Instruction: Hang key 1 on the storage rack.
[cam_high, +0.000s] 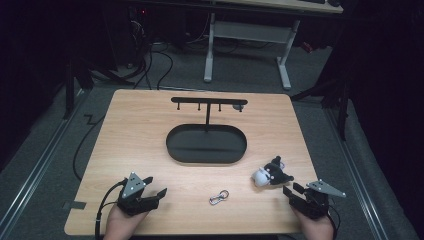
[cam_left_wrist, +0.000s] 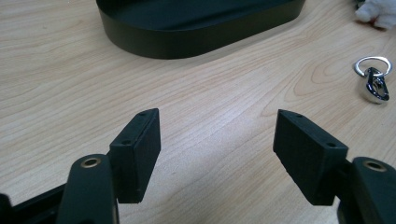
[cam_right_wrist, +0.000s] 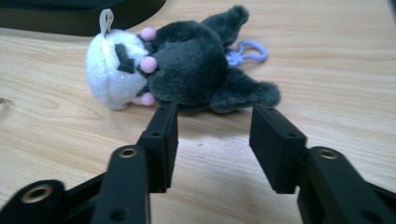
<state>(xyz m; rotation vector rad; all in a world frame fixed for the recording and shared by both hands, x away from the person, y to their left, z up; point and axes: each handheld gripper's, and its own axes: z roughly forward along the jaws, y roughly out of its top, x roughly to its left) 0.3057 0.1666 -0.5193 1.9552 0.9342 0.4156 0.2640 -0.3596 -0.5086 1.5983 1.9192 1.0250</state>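
- Wooden table (cam_high: 150, 130) stands on a grey floor in a dark room; a second desk frame is behind it.
- High view: a black oval tray (cam_high: 206, 144) with an upright hook rack (cam_high: 208, 101) sits mid-table. A metal carabiner clip (cam_high: 219, 197) lies near the front edge, between the two grippers. A plush toy keychain (cam_high: 270, 173) lies to the tray's right front, just ahead of the right gripper (cam_high: 291, 190). The left gripper (cam_high: 155, 192) rests at the front left, well apart from the clip.
- Left gripper view: jaws stand wide apart over bare wood, holding nothing. The carabiner clip (cam_left_wrist: 374, 83) with its split ring lies off to the right; the tray wall (cam_left_wrist: 196, 39) is ahead.
- Right gripper view: jaws are spread, empty, tips just short of the plush toy keychain (cam_right_wrist: 182, 70). This view reveals details unreadable from above: a lilac clasp (cam_right_wrist: 246, 52) behind the body and a fabric loop (cam_right_wrist: 106, 19) on the white head.
- Handling judgement: the plush looks light, soft and compressible; grip across the dark body. The clip looks rigid, smooth and likely slippery.
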